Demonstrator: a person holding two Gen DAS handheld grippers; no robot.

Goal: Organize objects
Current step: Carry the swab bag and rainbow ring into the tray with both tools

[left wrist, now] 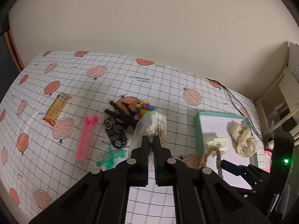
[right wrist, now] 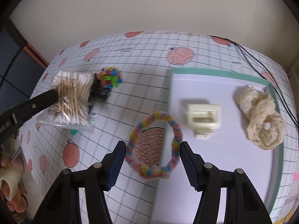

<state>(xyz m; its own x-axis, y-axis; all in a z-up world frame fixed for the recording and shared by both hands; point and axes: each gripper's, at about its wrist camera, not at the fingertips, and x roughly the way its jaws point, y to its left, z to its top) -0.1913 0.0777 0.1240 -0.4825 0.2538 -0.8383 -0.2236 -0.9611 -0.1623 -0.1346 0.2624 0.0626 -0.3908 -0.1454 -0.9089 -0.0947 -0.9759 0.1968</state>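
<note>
My left gripper (left wrist: 150,140) is shut on a clear bag of cotton swabs (left wrist: 152,124), held above the table; one of its fingers (right wrist: 44,98) pinches the bag (right wrist: 72,100) in the right wrist view. My right gripper (right wrist: 152,146) is open, its fingers on either side of a pastel braided hair ring (right wrist: 155,172) that overlaps the left rim of a teal tray (right wrist: 214,71). I cannot tell whether the fingers touch the ring. A cream hair claw (right wrist: 203,118) and a cream scrunchie (right wrist: 261,119) lie in the tray.
On the checked tablecloth lie a pink ribbon strip (left wrist: 86,136), a snack packet (left wrist: 56,110), black hair clips (left wrist: 121,112), small colourful clips (right wrist: 110,79), a black patterned item (left wrist: 114,130) and a green ribbon (left wrist: 110,158). Black cables (right wrist: 252,61) run along the back right.
</note>
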